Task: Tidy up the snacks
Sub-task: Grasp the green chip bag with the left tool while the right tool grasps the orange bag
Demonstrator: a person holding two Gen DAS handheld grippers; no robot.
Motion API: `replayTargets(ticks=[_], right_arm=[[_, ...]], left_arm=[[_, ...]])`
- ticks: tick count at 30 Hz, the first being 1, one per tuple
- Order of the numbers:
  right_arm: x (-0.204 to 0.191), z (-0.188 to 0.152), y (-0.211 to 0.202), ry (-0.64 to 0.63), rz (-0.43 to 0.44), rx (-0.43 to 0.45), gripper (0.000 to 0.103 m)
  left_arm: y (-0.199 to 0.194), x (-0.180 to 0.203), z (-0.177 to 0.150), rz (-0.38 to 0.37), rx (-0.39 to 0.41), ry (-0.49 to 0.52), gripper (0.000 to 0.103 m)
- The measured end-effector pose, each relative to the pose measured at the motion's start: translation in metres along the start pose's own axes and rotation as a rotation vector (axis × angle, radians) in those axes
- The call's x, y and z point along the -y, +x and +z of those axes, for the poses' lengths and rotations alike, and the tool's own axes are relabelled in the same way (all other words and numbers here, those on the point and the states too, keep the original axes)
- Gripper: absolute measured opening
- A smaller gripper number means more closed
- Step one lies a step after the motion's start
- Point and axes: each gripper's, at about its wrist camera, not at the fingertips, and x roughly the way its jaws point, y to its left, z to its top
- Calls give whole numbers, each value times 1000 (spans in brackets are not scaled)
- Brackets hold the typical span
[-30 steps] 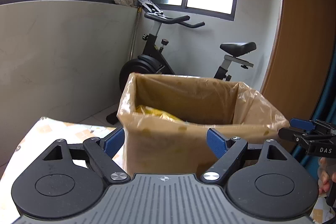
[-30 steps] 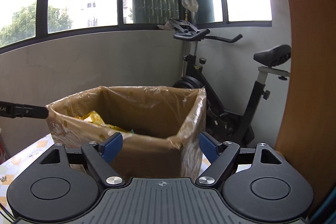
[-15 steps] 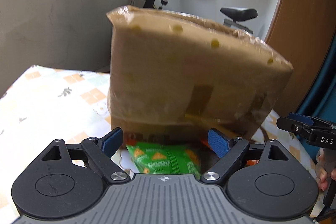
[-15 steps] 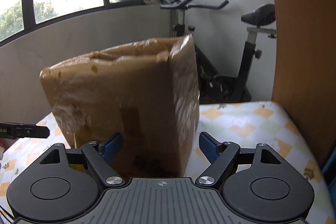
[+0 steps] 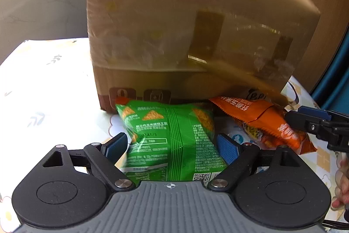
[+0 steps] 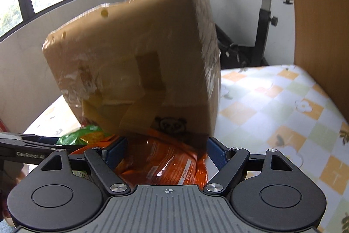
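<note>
A brown cardboard box point(image 5: 196, 32) lined with clear plastic stands on the table; it also shows in the right wrist view point(image 6: 139, 62). A green snack bag point(image 5: 170, 141) lies in front of it, between the open fingers of my left gripper point(image 5: 171, 147). An orange snack bag point(image 5: 261, 121) lies to its right. In the right wrist view the orange bag point(image 6: 161, 163) lies between the open fingers of my right gripper point(image 6: 166, 150), and the green bag point(image 6: 85, 134) peeks out at the left. Neither gripper presses on a bag.
The table has a checked orange, green and white cloth point(image 6: 272, 106). An exercise bike point(image 6: 261, 21) stands behind by the wall. A wooden panel point(image 6: 320, 14) rises at the right. The right gripper's tip point(image 5: 314, 123) shows in the left wrist view.
Both grippers have dropped from box-rim height to the table, close to the box's front. The green and orange bags have come between their fingers. Both stay open.
</note>
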Motion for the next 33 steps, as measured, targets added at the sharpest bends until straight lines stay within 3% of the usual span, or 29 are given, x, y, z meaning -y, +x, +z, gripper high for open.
replayTargets(ticks=[7,11,13,15,17,33], right_arm=[[-2,-18,11,43,26,-49,89],[-3,-24,14,70,36,-48,90],[-6,-26,12,67,54,-28,81],[-7,-27,7,65,71,-9,65],[-8,-27,3,67,74,8,60],[-2,-51,-31,163,76,63,53]], left_arm=[[2,2,-11,3,10,-7,91],[1,2,-16,-8,27,13,83],[1,1,-17,-13,37,9,78],[-3,-1,-19,-8,46,2,77],[-6,-1,-21,9,56,5,77],[-66,1,-59,80,182,-88,77]])
